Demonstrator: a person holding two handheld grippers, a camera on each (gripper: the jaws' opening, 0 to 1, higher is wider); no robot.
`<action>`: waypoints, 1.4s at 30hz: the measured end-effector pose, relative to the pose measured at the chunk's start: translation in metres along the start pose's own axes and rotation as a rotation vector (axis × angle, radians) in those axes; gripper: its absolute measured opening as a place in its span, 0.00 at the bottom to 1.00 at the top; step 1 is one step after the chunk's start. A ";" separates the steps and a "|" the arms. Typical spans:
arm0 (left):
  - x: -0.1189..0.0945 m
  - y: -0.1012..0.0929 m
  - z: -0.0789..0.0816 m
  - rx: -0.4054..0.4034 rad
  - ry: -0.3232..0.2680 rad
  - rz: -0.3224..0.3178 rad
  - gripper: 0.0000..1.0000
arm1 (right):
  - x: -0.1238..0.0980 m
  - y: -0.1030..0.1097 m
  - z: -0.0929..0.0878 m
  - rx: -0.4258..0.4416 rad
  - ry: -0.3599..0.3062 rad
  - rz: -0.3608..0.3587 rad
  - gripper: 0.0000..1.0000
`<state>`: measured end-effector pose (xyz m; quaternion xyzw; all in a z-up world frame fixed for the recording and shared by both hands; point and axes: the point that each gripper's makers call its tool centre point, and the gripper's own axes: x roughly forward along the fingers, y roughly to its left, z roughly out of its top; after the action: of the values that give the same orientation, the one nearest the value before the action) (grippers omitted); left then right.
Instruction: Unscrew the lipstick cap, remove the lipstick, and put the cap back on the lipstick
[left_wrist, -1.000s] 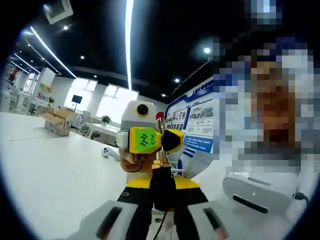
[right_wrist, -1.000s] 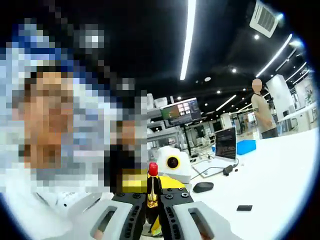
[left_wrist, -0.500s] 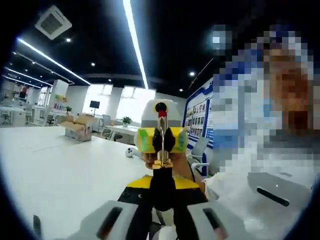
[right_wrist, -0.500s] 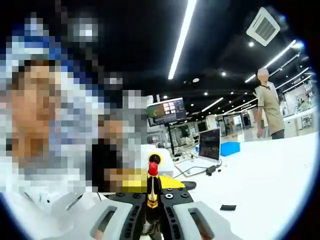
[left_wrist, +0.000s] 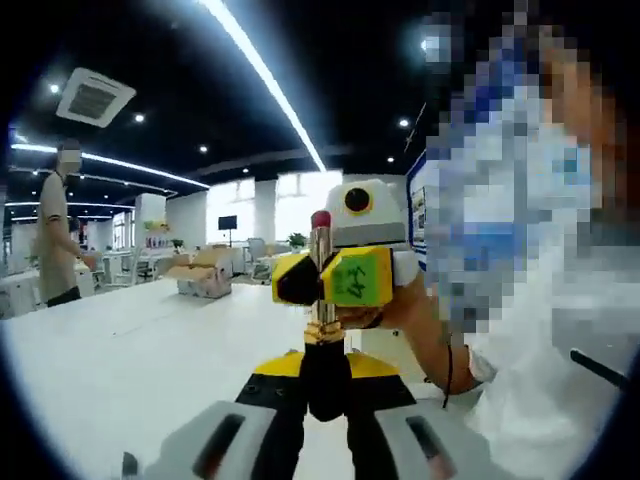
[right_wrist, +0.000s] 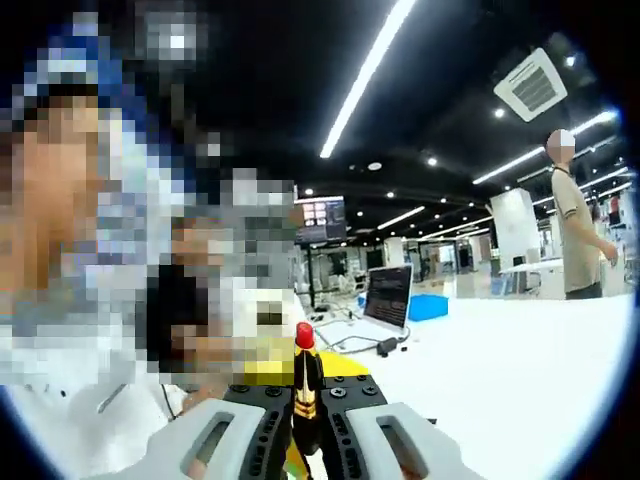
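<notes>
Between both grippers, raised above the table, stands the lipstick, red tip bare, so the cap is already off. The left gripper is clamped on its black base; the right gripper pinches the gold collar. Next, I judge, comes recapping, which calls for fetching the cap and lining it up. Where the cap lies I cannot tell. A laptop sits behind.
</notes>
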<state>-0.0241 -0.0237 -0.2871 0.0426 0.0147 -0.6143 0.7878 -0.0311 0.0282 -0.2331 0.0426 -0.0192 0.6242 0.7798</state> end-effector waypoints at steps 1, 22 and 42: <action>0.001 0.002 -0.001 0.020 0.008 0.024 0.15 | 0.001 -0.001 -0.001 -0.018 0.008 -0.017 0.06; -0.004 0.020 0.009 0.155 0.012 0.270 0.15 | -0.002 -0.010 0.012 -0.078 -0.039 -0.120 0.06; -0.009 -0.009 0.023 -0.157 -0.109 -0.097 0.36 | -0.004 0.008 0.018 0.052 -0.086 0.042 0.06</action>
<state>-0.0361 -0.0189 -0.2643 -0.0536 0.0220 -0.6499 0.7578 -0.0394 0.0245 -0.2152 0.0890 -0.0373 0.6385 0.7635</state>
